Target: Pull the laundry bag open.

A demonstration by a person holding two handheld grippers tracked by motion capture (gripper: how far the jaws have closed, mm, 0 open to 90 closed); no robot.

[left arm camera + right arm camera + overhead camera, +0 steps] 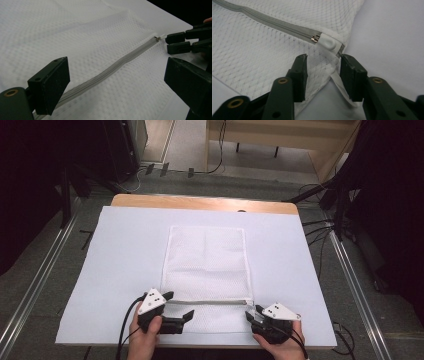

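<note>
One mesh bag (207, 270) is laid flat mid-counter (120, 250), its one zipper (105, 72) closed across the near end with the pull (327, 42) at the right corner. Two units are counted: left hand-held gripper (180, 306) spread over the zipper's left end, right hand-held gripper (322, 75) spread astride the corner fabric, apparently not yet clamped. Likely step is unzipping prep: the pull needs pinching, the left end pinning.

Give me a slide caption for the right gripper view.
Open right gripper poised at the white mesh bag's corner, just short of the zipper pull.
</note>
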